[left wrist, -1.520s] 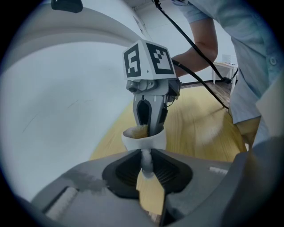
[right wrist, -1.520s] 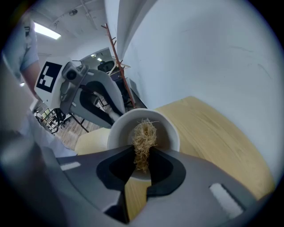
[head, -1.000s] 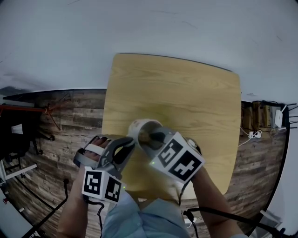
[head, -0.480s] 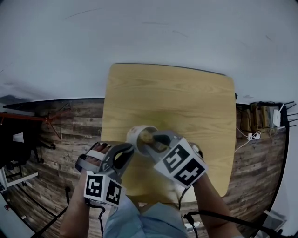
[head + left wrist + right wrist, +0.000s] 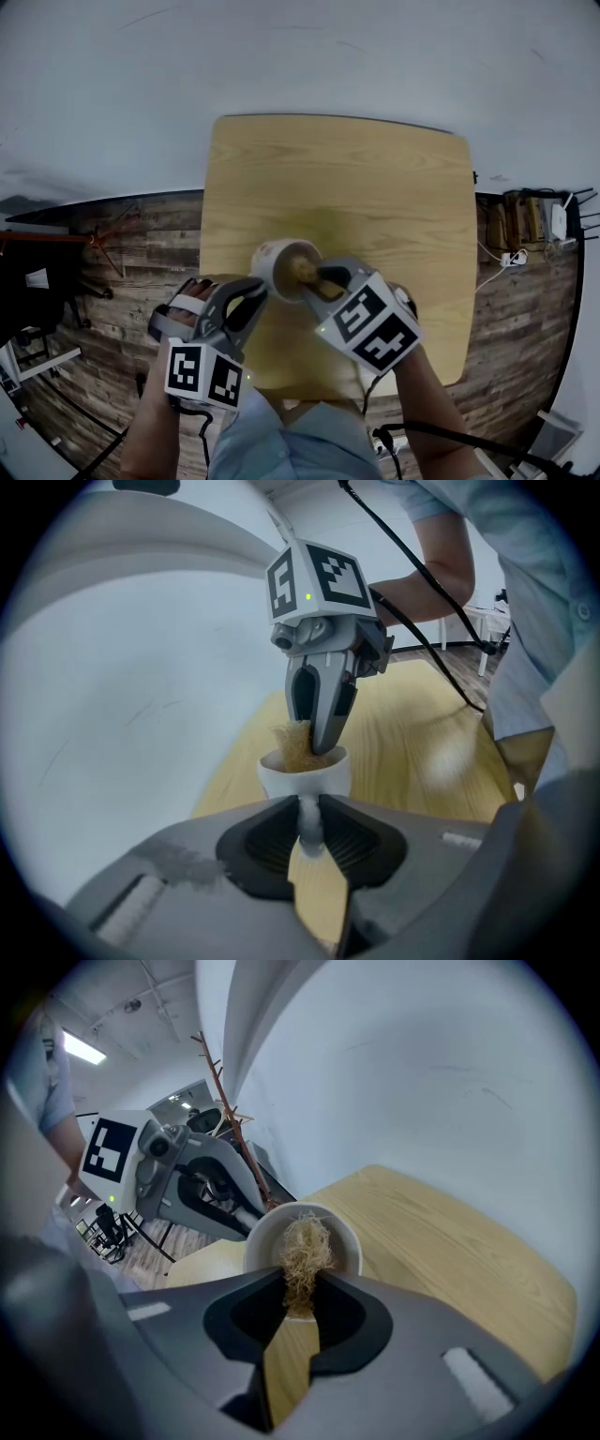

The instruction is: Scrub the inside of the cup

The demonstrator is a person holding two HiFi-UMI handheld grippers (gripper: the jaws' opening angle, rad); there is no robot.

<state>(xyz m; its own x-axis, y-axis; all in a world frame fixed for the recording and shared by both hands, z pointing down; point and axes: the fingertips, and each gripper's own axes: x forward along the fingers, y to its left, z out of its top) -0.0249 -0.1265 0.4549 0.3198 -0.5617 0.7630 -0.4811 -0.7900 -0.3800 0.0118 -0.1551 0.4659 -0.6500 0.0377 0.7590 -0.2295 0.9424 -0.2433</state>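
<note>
At lower centre of the head view, clamps a white cup (image 5: 281,259) from frame left with the left gripper (image 5: 255,289), over the near half of a wooden table (image 5: 375,178), presumably to steady it against the rubbing. Meets it from the right with the right gripper (image 5: 316,276), tips dipped into the mouth. Cannot tell whether resting on the wood or lifted. Low in the left gripper view, shows those jaws pinched shut on the cup's thin white handle (image 5: 308,819), bowl upright just beyond, mouth up to take the tool from above. At centre of the right gripper view, looks down into that mouth, jaws closed on a tan fibrous scrubber (image 5: 304,1251) reaching inside, likely to work the wall. Looks plain glossy white, rim round and smooth, inside pale with no obvious dirt.
</note>
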